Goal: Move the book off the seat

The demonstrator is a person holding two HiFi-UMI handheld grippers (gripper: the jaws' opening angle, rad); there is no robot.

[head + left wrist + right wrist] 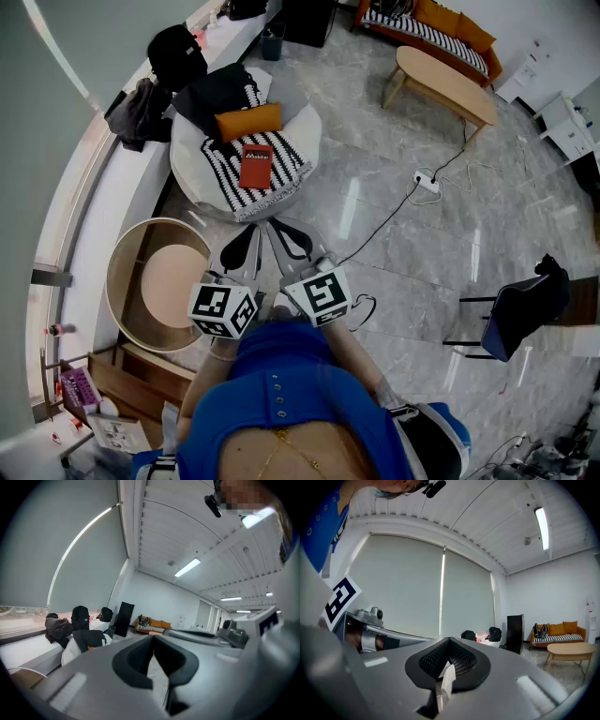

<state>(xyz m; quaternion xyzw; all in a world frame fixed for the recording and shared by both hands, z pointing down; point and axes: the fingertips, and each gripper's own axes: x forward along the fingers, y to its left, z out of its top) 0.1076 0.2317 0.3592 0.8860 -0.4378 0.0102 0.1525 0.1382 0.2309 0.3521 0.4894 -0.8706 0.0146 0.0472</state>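
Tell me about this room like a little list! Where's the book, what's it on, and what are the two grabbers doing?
book: red, lying flat on the striped blanket
seat: white beanbag, also holding an orange cushion
left gripper: shut, empty, short of the seat
right gripper: shut, empty, beside the left one
side table: round, wooden, left of the grippers
task: not begun, the book is still on the seat

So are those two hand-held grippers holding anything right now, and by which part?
Nothing is held. The left hand-held gripper and the right hand-held gripper are both shut and empty; the book lies untouched on the seat.
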